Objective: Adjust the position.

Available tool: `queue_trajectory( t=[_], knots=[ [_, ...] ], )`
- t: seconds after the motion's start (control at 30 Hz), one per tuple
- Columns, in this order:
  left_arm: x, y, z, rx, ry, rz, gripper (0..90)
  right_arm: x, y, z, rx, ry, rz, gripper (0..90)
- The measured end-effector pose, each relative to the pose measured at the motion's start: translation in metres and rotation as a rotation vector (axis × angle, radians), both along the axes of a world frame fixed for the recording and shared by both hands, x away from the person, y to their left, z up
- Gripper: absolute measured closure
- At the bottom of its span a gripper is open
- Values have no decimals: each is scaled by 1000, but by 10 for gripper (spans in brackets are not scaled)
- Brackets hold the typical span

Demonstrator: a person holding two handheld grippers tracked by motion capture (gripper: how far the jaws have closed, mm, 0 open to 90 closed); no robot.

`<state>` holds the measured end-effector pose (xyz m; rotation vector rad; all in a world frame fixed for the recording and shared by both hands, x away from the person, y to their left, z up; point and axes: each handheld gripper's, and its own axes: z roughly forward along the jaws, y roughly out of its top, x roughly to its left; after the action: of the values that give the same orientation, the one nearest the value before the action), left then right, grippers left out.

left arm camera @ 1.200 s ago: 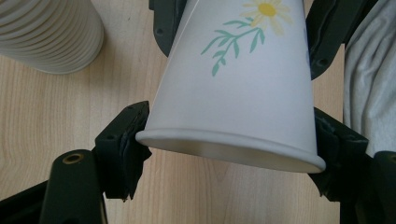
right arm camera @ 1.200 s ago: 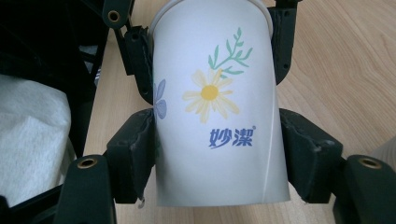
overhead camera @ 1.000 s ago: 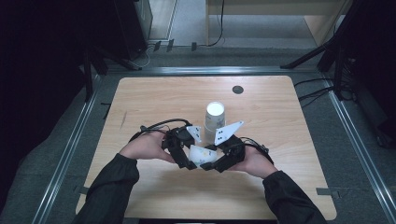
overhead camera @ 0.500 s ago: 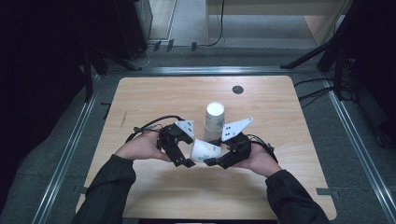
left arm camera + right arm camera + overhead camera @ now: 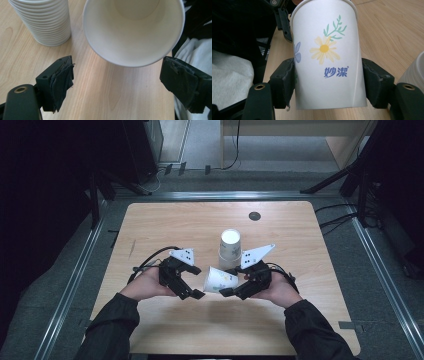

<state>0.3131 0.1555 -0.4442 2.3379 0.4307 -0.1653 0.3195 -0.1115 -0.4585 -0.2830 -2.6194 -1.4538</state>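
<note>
table: light wood, on grey floor
on it: cup stack, upside down, mid-table
far edge: dark round disc

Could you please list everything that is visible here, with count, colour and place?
paper cup: one, white with a flower print, lying sideways above the table between the two grippers.
stack of cups: one, white, upside down near the table's middle.
table: one, light wood.
round cap: one, dark, set in the table's far side.
right gripper: one, black, jaws shut on the paper cup near its base.
left gripper: one, black, jaws just opened, standing apart at the cup's mouth without touching.
hands: two, dark sleeves, at the near edge.
</note>
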Motion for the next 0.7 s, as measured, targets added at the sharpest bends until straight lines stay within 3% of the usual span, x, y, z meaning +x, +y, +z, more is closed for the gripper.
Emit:
queue_trajectory(
  t=[0.4,0.7],
  knots=[
    [-1,-1,-7,-132,25,25,129,0,4,-2,10,25,29,335],
    [-2,-8,-9,-159,14,-1,149,0,8,-4,17,40,51,334]
  ],
)
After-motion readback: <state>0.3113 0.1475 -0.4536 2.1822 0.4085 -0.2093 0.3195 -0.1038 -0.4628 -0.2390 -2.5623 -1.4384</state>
